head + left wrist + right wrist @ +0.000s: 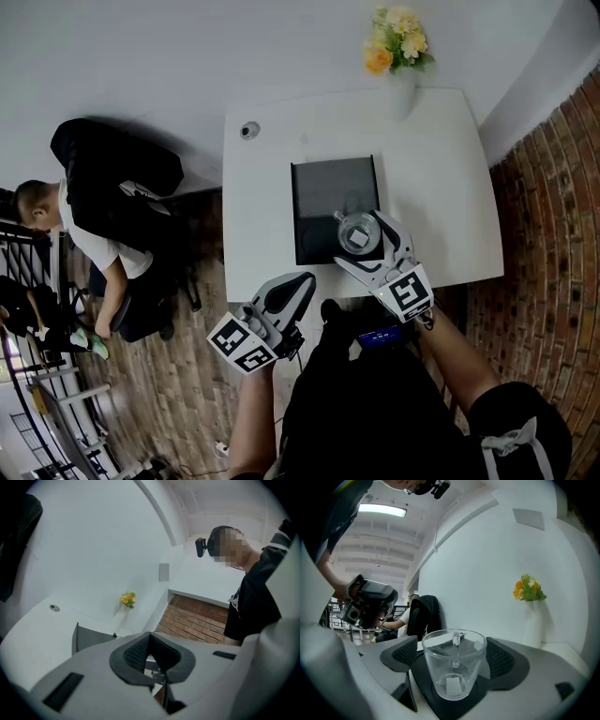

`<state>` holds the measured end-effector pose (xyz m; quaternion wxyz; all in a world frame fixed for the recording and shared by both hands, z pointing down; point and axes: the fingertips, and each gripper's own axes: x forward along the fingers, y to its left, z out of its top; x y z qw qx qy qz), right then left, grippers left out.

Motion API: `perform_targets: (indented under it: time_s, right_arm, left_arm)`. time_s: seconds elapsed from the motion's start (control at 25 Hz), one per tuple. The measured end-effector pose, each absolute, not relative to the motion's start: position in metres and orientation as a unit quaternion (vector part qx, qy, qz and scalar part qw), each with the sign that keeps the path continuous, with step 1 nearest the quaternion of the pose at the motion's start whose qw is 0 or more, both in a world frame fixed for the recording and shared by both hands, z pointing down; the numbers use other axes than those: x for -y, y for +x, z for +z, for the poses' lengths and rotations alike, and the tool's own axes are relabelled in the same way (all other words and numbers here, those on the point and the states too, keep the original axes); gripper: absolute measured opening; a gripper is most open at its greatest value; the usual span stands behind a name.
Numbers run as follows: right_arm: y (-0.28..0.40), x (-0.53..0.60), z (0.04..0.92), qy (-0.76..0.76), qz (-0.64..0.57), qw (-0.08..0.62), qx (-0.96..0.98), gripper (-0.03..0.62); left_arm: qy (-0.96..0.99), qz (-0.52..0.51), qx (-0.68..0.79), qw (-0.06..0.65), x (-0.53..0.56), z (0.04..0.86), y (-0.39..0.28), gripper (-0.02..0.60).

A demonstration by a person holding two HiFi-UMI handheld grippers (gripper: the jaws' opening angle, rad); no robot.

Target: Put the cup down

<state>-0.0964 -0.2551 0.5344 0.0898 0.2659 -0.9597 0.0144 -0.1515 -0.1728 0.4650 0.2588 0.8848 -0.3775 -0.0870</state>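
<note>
**Glass cup held over dark tray as left gripper waits behind**

A clear glass cup [357, 232] sits between the jaws of the right gripper [360, 241], which are drawn in narrow so that a ribbed pad presses against each side of it. Seen from the right gripper view, the cup [452, 660] stands upright in the right gripper [453, 652], its small handle on the far side, away from the camera. Directly beneath the gripper lies a dark tray [319, 197], and the cup hangs over the tray's near edge; whether its base touches the tray cannot be made out.

The left gripper [302, 281] is held back beside the right one, closer to the person's body, at the near edge of the white table [441, 159]. Its pads meet at the tips with nothing between them, as the left gripper view [150, 637] shows.

Ahead of both grippers, at the table's far edge, a white vase of yellow and orange flowers [397, 47] stands against the wall. A brick wall [548, 234] runs off to the right gripper's outer side, and a person [94, 239] sits bent forward well off beyond the left gripper.
</note>
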Motion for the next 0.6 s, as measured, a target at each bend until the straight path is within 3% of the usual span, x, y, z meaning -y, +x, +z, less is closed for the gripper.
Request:
perform_targets:
  time_s: [0.24, 0.6]
  right_arm:
    - [-0.071, 0.242, 0.53, 0.268, 0.016, 0.102, 0.958, 0.446]
    - [-0.013, 0.247, 0.521, 0.32, 0.171, 0.045, 0.931, 0.443]
  left_arm:
    - [0.885, -0.088, 0.38, 0.255, 0.172, 0.464, -0.156, 0.008]
    - [0.883, -0.094, 0.384, 0.254, 0.177, 0.466, -0.161, 0.008]
